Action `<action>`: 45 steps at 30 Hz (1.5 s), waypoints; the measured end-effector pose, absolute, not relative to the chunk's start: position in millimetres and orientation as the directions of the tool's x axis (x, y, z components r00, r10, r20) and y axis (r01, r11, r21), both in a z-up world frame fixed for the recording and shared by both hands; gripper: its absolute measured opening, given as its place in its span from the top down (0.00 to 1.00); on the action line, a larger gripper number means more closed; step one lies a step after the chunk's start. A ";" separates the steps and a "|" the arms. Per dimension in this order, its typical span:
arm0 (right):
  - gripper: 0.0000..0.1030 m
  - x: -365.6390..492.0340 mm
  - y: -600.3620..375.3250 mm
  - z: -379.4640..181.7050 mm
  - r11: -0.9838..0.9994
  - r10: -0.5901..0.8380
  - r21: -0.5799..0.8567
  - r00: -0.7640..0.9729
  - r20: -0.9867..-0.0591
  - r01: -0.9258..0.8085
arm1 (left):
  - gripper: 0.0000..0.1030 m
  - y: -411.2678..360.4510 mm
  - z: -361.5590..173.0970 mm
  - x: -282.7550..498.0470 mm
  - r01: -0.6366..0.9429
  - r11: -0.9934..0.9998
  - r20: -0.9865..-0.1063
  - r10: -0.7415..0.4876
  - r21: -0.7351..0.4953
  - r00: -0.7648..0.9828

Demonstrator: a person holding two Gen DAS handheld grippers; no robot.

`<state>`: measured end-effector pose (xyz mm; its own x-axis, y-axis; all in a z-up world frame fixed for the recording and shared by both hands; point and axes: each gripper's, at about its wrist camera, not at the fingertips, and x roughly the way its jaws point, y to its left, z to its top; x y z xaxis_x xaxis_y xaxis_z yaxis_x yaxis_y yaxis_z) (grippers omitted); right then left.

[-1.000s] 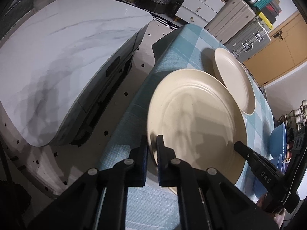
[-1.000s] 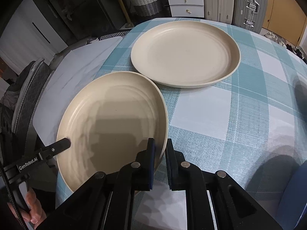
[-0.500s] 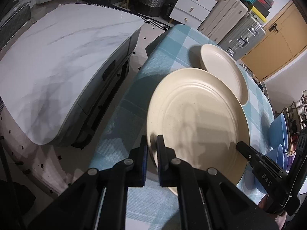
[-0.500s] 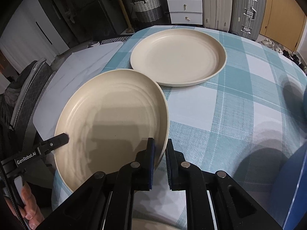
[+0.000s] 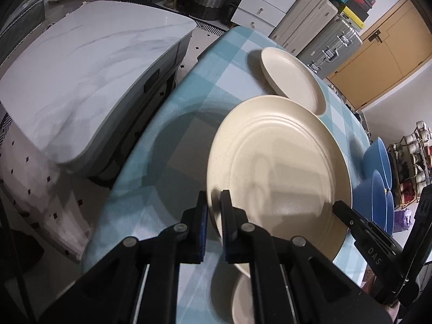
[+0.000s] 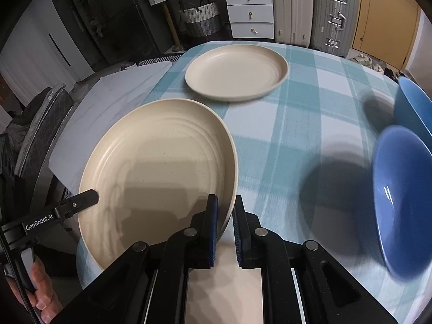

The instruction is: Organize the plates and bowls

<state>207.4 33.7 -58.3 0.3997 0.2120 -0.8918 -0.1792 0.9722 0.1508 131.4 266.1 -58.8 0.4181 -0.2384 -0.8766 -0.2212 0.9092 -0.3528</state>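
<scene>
I have the round cream ribbed plate (image 6: pixel 159 178) lifted over the checked teal tablecloth (image 6: pixel 310 102), left gripper (image 5: pixel 213 213) and right gripper (image 6: pixel 225 216) each pinched tight on opposite rims | keep it level, both hands moving together | count: three cream plates, incl. far plate (image 6: pixel 236 71) and a sliver (image 5: pixel 241 297) below; two blue bowls (image 6: pixel 402 199)

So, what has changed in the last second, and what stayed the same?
The held cream plate has been lifted higher and drawn back from the second cream plate, which now looks farther away. The blue bowls have come into the right wrist view. Unchanged: the left tongs and right tongs still clamp opposite rims of the held plate, and the second plate still lies on the checked tablecloth.
</scene>
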 end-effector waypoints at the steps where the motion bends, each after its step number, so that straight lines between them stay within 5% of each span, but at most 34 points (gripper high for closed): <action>1: 0.90 200.8 31.7 -57.3 0.973 0.212 0.152 0.401 -0.891 -0.177 | 0.94 261.2 -57.7 124.5 -0.213 0.916 -0.879 -0.231 -0.341 0.417; 28: 0.90 80.7 -36.7 -83.3 0.984 0.178 0.152 0.396 -0.901 -0.098 | 0.92 182.7 -75.0 41.7 -0.120 0.974 -0.914 -0.134 -0.193 0.384; 45: 0.88 64.1 -23.8 -82.7 0.988 0.031 -0.034 0.418 -0.908 -0.148 | 0.87 153.2 -85.3 34.3 -0.021 0.999 -0.930 0.035 0.030 0.365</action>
<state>64.2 -23.8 -82.7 0.4184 0.0314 -0.9077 -0.1475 0.9885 -0.0338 34.4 153.2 -85.3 0.3648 0.0353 -0.9304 -0.0211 0.9993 0.0296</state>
